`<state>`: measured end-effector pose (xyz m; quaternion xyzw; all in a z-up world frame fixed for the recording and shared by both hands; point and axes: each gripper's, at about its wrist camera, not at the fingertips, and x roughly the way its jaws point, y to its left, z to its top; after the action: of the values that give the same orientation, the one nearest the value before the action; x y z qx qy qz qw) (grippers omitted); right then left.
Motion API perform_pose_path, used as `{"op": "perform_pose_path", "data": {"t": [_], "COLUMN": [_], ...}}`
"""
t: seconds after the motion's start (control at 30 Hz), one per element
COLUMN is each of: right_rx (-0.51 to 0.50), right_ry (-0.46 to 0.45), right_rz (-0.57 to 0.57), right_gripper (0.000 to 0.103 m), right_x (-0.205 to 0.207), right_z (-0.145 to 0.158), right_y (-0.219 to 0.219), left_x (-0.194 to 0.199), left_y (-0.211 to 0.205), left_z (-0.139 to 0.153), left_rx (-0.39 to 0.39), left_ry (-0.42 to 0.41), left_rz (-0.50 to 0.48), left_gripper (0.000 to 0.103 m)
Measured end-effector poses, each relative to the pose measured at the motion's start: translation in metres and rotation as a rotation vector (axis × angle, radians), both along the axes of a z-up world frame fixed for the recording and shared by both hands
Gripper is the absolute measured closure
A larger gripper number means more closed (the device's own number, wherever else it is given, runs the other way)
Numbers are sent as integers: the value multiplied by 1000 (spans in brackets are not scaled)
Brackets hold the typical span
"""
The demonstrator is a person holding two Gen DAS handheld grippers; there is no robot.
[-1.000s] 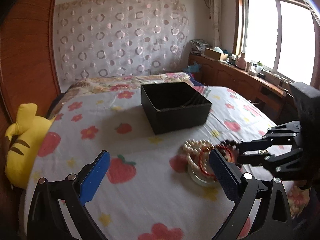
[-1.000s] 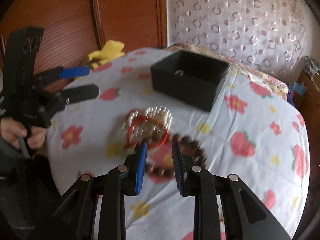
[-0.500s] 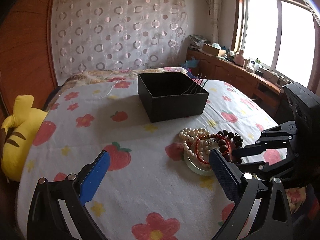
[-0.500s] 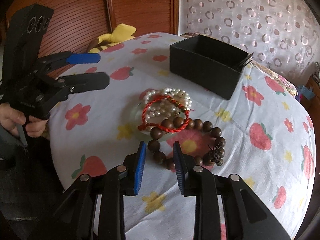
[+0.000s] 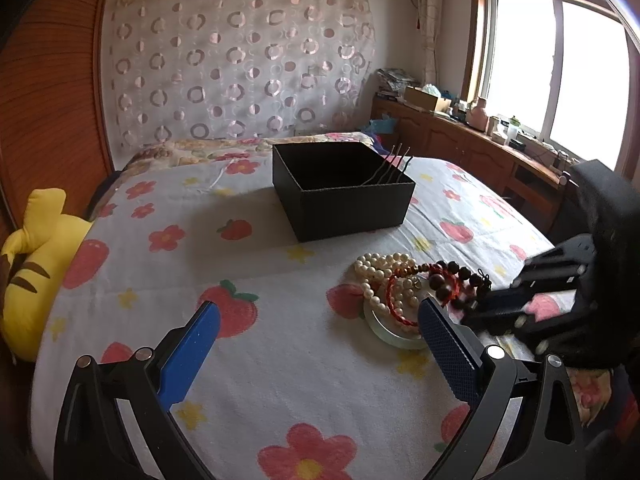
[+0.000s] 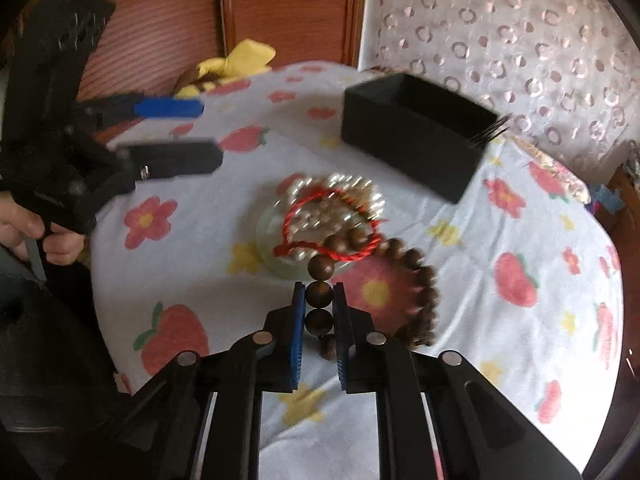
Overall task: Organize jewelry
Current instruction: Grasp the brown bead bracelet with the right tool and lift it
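A pile of jewelry lies on the flowered cloth: a pearl necklace (image 6: 340, 196) (image 5: 380, 272), a red cord bracelet (image 6: 332, 228) (image 5: 396, 300) and a dark wooden bead bracelet (image 6: 416, 272) (image 5: 456, 276), partly on a clear glass dish (image 6: 272, 240) (image 5: 388, 330). My right gripper (image 6: 319, 300) is shut on the wooden bead bracelet, with beads between its blue pads; it also shows in the left wrist view (image 5: 472, 308). My left gripper (image 5: 316, 340) is open and empty, left of the pile; it also shows in the right wrist view (image 6: 200, 132). A black open box (image 5: 344, 196) (image 6: 412, 136) stands behind.
Thin dark pins (image 5: 390, 166) stick out of the box's right corner. A yellow plush toy (image 5: 32, 264) lies at the table's left edge by the wooden wall. A wooden sideboard (image 5: 480, 148) with clutter runs under the window at right.
My right gripper has moved forward over the wooden bead bracelet and closed its pads on the beads. My left gripper has stayed open, with only a small shift of view.
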<state>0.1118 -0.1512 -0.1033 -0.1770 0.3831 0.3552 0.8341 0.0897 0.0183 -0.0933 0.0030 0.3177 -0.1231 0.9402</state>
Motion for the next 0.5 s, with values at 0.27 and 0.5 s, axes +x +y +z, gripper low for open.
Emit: {"op": "perform_pose_path", "data": {"t": [0.27, 0.5], "right_rx": [41, 79], "right_ry": [-98, -151], "right_rz": [-44, -86], "right_gripper": [88, 88], "right_x": [-1, -1], "right_z": [44, 67], "right_y": [-20, -36], "left_x": [-1, -1], "left_y": [-9, -17], "left_z": [-3, -1], "left_rx": [2, -6], "left_ry": [5, 12], "left_rz": [-18, -51], "left_gripper": [8, 8]}}
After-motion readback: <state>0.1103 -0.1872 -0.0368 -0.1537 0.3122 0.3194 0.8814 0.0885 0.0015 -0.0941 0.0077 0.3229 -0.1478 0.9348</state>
